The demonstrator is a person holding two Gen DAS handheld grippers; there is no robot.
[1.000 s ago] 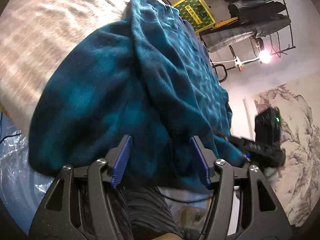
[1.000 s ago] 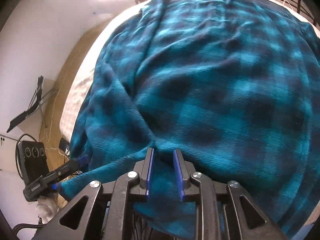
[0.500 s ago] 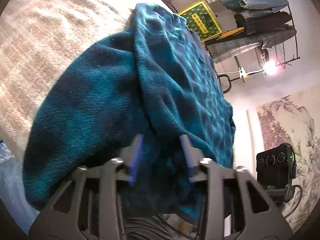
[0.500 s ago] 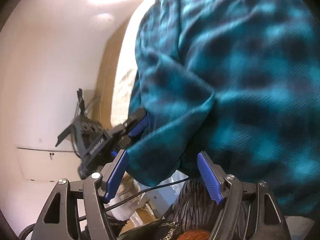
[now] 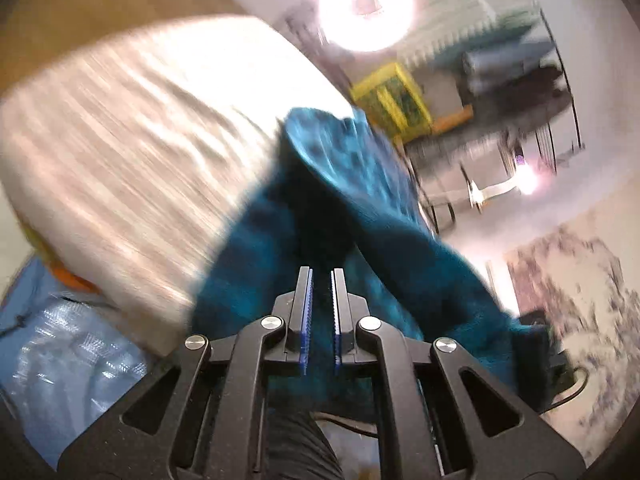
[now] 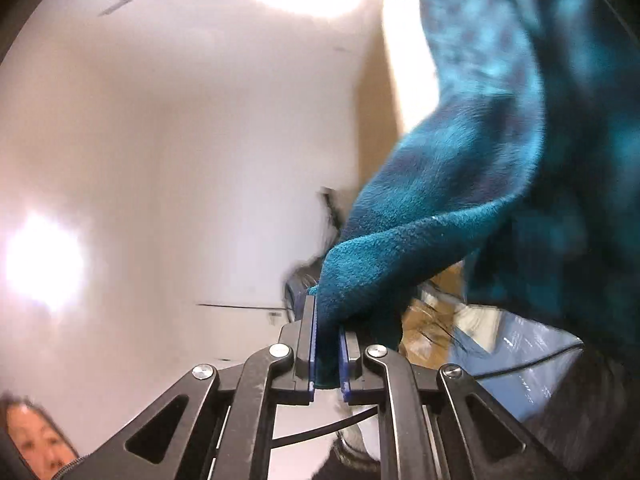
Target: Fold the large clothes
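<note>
Fleece: both edges pinched, lift under way

Fleece [image 5: 332, 200] drapes from bed [image 5: 132, 128], upper left, toward lower centre of frame. Left gripper [image 5: 320, 308] jaws have just closed, near pressed together, fleece between them. Right gripper [image 6: 326, 344] jaws have just closed, pinching a fleece corner [image 6: 400, 248]. Judgement: raise both hands level and apart, keeping the edge taut before folding over.

surface: bed [image 5: 120, 152], pale striped cover | on it: teal plaid fleece garment [image 5: 340, 184], partly lifted
</note>
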